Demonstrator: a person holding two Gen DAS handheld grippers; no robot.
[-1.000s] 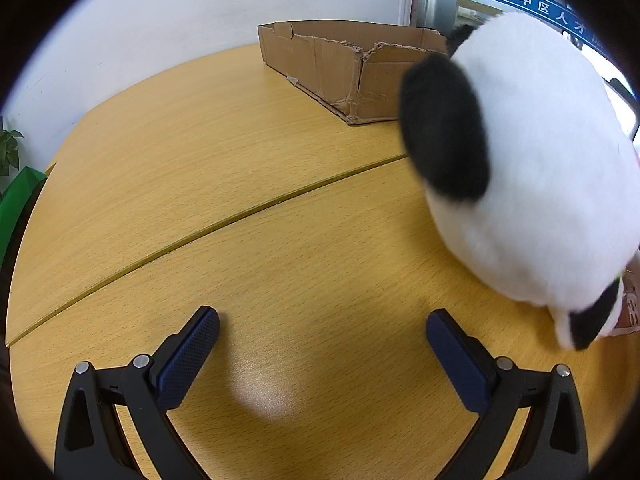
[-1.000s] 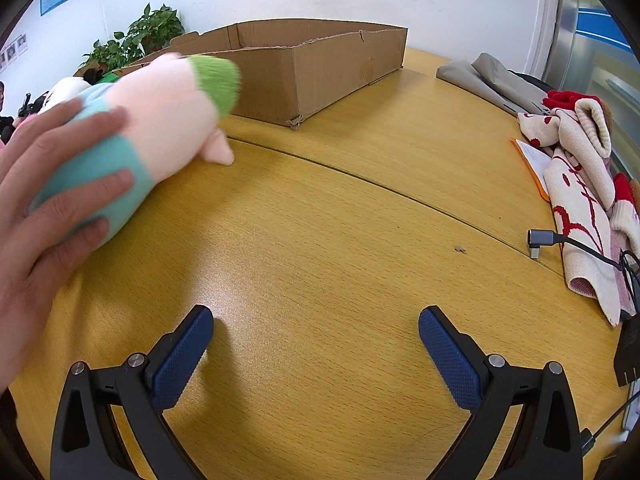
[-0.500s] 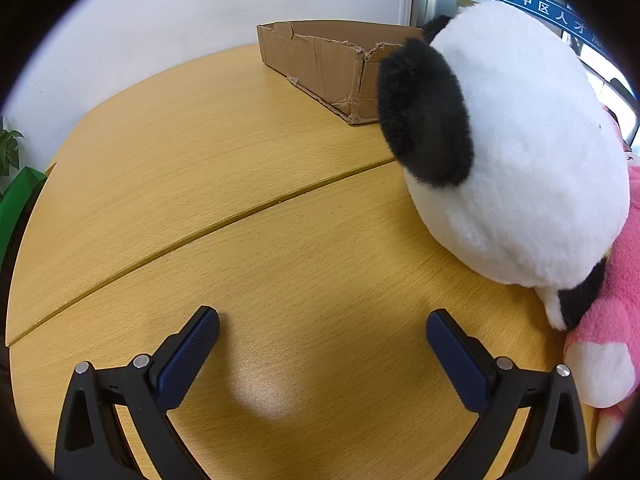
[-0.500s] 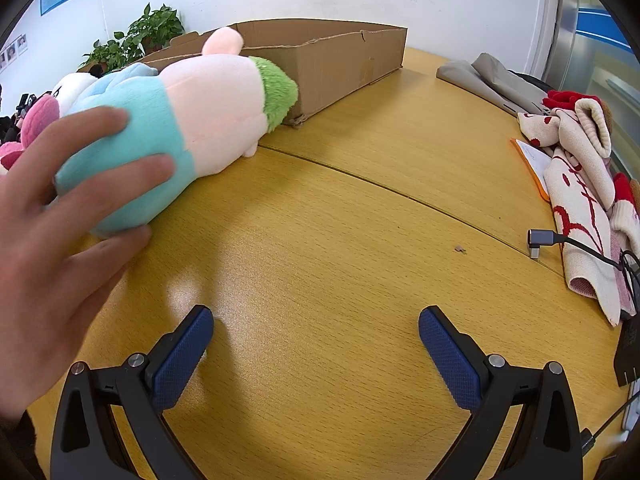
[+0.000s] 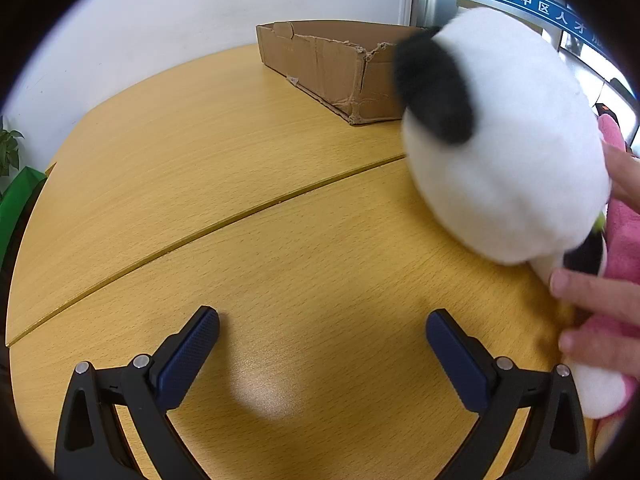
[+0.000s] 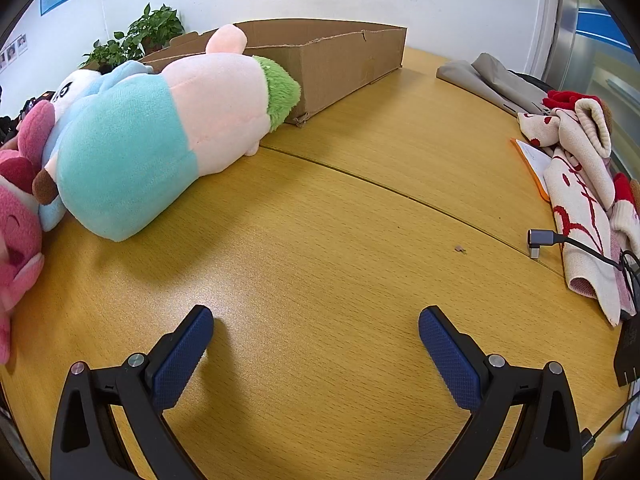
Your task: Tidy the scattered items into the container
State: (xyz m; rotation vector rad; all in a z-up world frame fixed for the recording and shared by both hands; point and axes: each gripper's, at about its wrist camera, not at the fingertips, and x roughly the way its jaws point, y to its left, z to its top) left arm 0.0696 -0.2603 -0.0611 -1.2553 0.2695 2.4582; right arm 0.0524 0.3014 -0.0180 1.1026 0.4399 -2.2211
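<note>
A big black-and-white panda plush (image 5: 508, 152) fills the right of the left wrist view, with a pink plush (image 5: 624, 240) behind it and a person's hand (image 5: 596, 300) resting on them. My left gripper (image 5: 322, 344) stands open over bare tabletop, to the panda's near left. In the right wrist view a teal, peach and green plush (image 6: 160, 136) lies at the left, against the cardboard box (image 6: 340, 60). The pink plush (image 6: 20, 208) and the panda's face (image 6: 74, 86) show behind it. My right gripper (image 6: 314, 344) is open and holds nothing.
The shallow cardboard box (image 5: 332, 68) sits at the table's far side. Knitted red-and-cream clothes (image 6: 580, 184), an orange folder, a grey cloth (image 6: 488, 76) and a USB cable (image 6: 560, 240) lie along the right edge. A potted plant (image 6: 140, 36) stands behind the box.
The hand has left the teal plush, which now lies still on the table. The panda shifted slightly right, and the hand now rests on the pink plush beside it. Neither gripper moved.
</note>
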